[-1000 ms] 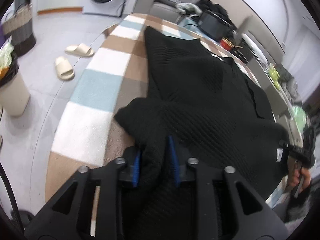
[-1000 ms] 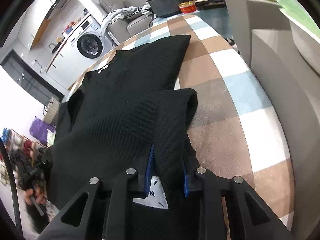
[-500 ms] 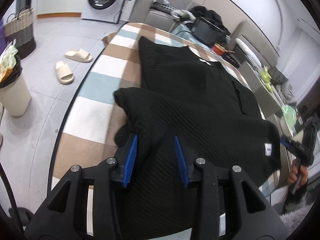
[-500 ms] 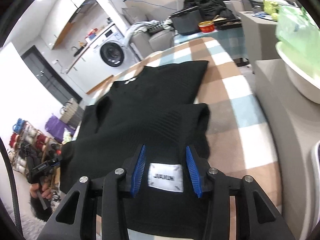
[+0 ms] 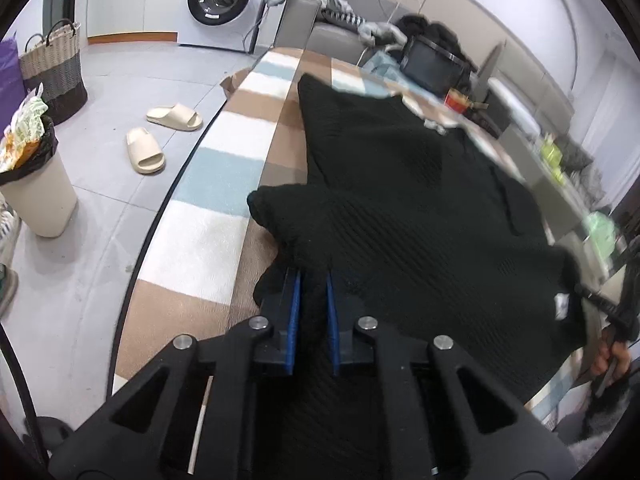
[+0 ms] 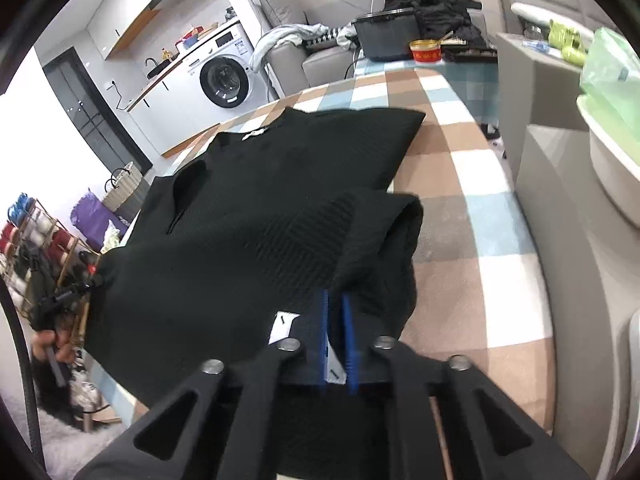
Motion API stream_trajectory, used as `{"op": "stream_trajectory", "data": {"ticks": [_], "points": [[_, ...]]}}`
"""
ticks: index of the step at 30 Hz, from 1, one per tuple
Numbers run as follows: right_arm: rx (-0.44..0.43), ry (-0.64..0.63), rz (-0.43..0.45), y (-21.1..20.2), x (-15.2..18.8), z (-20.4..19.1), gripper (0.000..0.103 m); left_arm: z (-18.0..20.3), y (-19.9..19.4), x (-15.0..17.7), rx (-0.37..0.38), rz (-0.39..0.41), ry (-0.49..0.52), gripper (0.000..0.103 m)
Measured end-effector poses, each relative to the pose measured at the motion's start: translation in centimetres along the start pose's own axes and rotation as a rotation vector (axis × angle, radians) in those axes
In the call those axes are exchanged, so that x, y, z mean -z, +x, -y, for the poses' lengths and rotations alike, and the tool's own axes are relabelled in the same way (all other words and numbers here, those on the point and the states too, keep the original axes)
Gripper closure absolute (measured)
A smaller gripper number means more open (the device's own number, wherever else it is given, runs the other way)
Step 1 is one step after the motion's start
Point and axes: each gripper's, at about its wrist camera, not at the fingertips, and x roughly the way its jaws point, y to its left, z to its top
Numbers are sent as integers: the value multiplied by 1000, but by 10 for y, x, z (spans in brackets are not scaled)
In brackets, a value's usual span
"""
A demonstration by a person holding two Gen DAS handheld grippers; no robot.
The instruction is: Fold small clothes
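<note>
Pinching one black sweater [image 5: 420,208]: left gripper [image 5: 312,280] and right gripper [image 6: 335,300], both clamped on its hem.

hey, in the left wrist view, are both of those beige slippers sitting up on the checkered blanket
No, the two beige slippers lie on the grey tiled floor, off to the left of the checkered blanket.

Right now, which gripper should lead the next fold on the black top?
Neither alone, probably: left gripper and right gripper are each shut on a near corner of the black top, so both should carry the hem across together.
</note>
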Motion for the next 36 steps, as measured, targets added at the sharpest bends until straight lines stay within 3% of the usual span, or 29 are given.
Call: {"op": "stream_trajectory", "data": {"ticks": [7,12,15,17,19,21,25,27,32,36], "points": [[-98,38,165,-28,-16,1,100,-9,-23,-19,128,98,-82,98],[-114,61,242,-34,-39,0,100,-9,-24,-44,153,154,-94,98],[-66,54,231,-26,-48,0,100,-9,-15,-57,134,147,-91,98],[-58,74,180,-15,-49,4,99,-12,-5,-60,129,129,-108,98],[-90,143,114,-3,-45,16,92,-17,3,-58,125,111,-125,98],[-122,196,66,5,-39,26,78,-20,7,-56,120,101,-134,98],[-155,217,45,11,-26,29,72,-23,17,-55,121,86,-150,98],[-162,196,54,10,-23,25,73,-23,18,-55,121,86,-149,98],[-162,-29,89,-2,-26,-13,97,-18,12,-57,151,108,-133,98],[-174,-72,179,-16,-40,-22,99,-14,4,-64,187,143,-124,98]]}}
